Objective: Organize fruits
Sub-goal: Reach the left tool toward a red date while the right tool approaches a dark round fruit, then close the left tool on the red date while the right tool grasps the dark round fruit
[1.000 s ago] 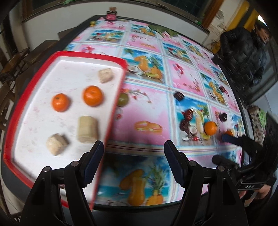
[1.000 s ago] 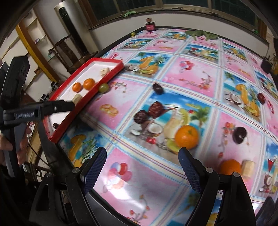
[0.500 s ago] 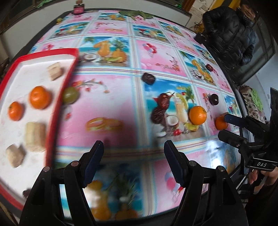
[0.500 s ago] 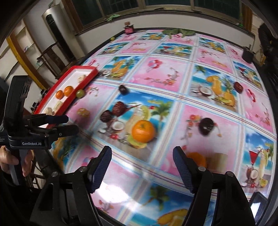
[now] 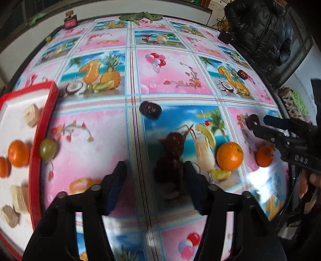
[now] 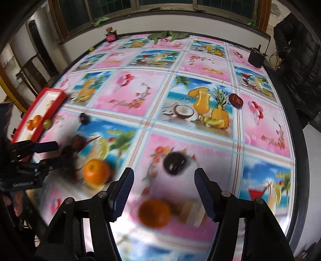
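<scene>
A: Left gripper (image 5: 155, 176) angled steeply down over the patterned tablecloth (image 5: 166, 76). Jaws at a middling gap and closing. Two dark brown fruits (image 5: 172, 152) stacked in view near the right finger; the lower one partly inside the gap, no pad seen pressing on it.

B: Right gripper (image 6: 163, 188) likewise tilted down, jaws half-wide and closing. Nothing clamped. Blurred orange (image 6: 154, 213) on the cloth low in the gap, tan block (image 6: 191, 213) touching its right side. Dark round fruit (image 6: 174, 163) just beyond the fingertips.

A: Red-rimmed white tray (image 5: 45, 112) at far left of the left wrist view. Inside: two oranges (image 5: 18, 153) and tan blocks (image 5: 31, 115). Green grape (image 5: 47, 149) outside, just against the tray's rim.

B: Larger orange (image 5: 229, 155) on the cocktail print, right of the left gripper; smaller orange beside it, near the right gripper's fingers. Dark wrinkled date (image 5: 150, 110) further up the cloth, alone. Another dark red fruit (image 6: 236, 100) by the printed pineapple in the right wrist view.

A: Person in a black padded jacket (image 5: 260, 30) at the table's far right corner. Small red jar (image 5: 70, 22) and green leaves (image 5: 140, 16) at the far edge.

B: Heavy blur in the near field; fine surface detail unreadable.
</scene>
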Tool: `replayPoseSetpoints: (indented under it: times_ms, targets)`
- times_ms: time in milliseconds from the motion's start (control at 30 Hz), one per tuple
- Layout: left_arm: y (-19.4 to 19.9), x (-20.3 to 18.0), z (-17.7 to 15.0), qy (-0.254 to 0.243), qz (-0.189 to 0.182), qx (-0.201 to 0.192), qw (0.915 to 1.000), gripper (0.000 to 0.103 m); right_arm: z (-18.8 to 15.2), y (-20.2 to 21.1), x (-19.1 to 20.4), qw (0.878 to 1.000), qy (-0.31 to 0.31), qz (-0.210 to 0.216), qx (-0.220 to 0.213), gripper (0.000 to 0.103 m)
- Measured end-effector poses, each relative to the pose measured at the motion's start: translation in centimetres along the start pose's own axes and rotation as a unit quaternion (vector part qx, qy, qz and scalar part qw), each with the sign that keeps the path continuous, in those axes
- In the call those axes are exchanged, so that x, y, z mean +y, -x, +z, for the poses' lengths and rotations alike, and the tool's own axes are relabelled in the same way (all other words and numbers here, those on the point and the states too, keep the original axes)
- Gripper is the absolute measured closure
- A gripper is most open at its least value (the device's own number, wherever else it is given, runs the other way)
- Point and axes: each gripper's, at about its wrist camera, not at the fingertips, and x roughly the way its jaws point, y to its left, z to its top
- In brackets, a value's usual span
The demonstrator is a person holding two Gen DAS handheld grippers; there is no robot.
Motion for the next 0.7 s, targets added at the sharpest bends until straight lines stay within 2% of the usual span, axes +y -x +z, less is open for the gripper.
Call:
replayPoseSetpoints:
  times_ms: [100,167,233,333,400,433,500,700]
  targets:
    - [-0.1,-0.1,0.1,-0.002,0.017,-0.001,0.9999,0.068,0.6,-1.5,-0.1,1.0,-0.002,-0.004,0.012,0.048]
    - [0.0,0.2,0.0,0.006,0.017,-0.001,0.9998,0.086,0.7,-2.3,0.1,1.0,0.002,-0.007,0.016,0.051]
    - [0.2,0.4,-0.3,0.01,0.013,-0.002,0.9999,0.087,0.7,-2.8,0.2,1.0,0.002,-0.009,0.018,0.052]
    - [0.4,0.0,-0.8,0.001,0.017,-0.002,0.9999,0.087,0.7,-3.2,0.4,0.999,0.01,-0.029,0.017,0.06]
    - [0.7,0.0,-1.2,0.003,0.009,0.0,1.0,0.087,0.7,-3.1,0.4,0.999,0.014,-0.038,0.01,0.074]
    - [0.8,0.1,-1.4,0.004,0.006,0.001,1.0,0.087,0.8,-3.0,0.4,0.999,0.016,-0.043,0.006,0.074]
    - [0.9,0.2,-1.6,0.006,0.004,0.003,1.0,0.087,1.0,-2.6,0.5,1.0,0.013,-0.022,-0.004,0.074]
    - [2.0,1.3,-2.6,0.024,0.003,-0.001,0.9997,0.087,1.9,-1.3,2.3,0.999,0.025,0.003,-0.022,0.075]
